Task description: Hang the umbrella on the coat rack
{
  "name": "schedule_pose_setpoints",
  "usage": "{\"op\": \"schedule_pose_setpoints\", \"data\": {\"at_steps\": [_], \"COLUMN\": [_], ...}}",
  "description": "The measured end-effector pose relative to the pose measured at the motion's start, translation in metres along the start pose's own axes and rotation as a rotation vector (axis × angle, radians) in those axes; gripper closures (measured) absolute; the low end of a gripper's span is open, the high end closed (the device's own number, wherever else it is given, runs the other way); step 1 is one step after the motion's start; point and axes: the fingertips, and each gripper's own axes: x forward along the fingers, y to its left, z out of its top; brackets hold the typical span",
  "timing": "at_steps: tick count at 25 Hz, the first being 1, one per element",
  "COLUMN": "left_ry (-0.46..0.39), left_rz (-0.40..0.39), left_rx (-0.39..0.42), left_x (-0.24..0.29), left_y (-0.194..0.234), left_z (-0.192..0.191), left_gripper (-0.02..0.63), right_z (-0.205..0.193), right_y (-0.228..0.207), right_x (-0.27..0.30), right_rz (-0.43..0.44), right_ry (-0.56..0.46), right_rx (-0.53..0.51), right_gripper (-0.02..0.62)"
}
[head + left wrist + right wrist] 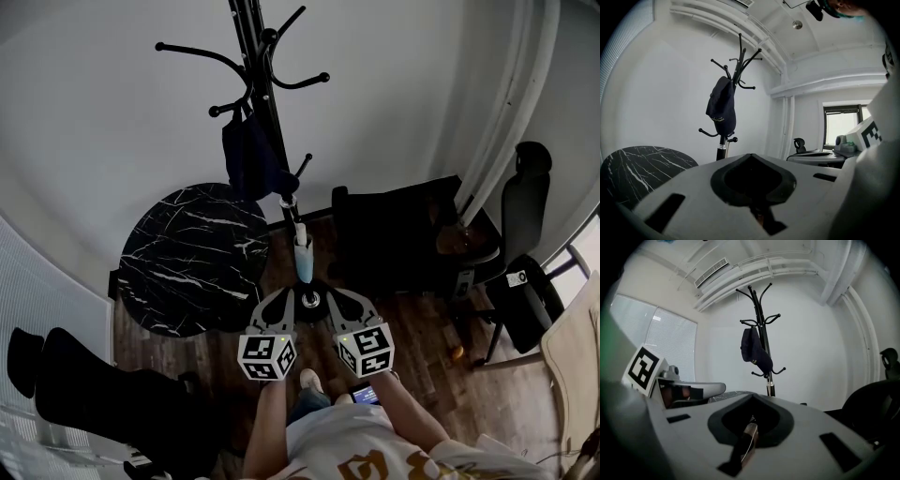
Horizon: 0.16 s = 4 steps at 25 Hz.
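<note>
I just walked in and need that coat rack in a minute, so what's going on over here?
A person stands facing the coat rack with a gripper in each hand. A dark blue bundle, apparently the folded umbrella, hangs from one of its hooks. The left gripper and right gripper are both shut with nothing between their jaws. They are held low, side by side, near the foot of the rack and well clear of the umbrella.

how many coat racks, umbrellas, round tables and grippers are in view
coat rack: 1
umbrella, dark blue, hanging on the rack: 1
round table, black with white veins: 1
grippers: 2, left gripper and right gripper
total: 5
</note>
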Motion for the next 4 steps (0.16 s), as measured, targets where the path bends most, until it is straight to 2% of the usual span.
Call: {"op": "schedule_pose_setpoints", "data": {"at_steps": [4], "left_ry": [-0.008], "left_rz": [0.003], "left_rx": [-0.001], "left_x": [-0.0019], "left_y": [0.0006], "left_z": [0.0028], "left_gripper": [0.586], "right_z": [0.0004], "right_y": [0.0026], "right_x": [-0.0003], "right_rz": [0.015], "right_ry": [-0.001], "right_rx": [0.025], "right_gripper": [0.584]}}
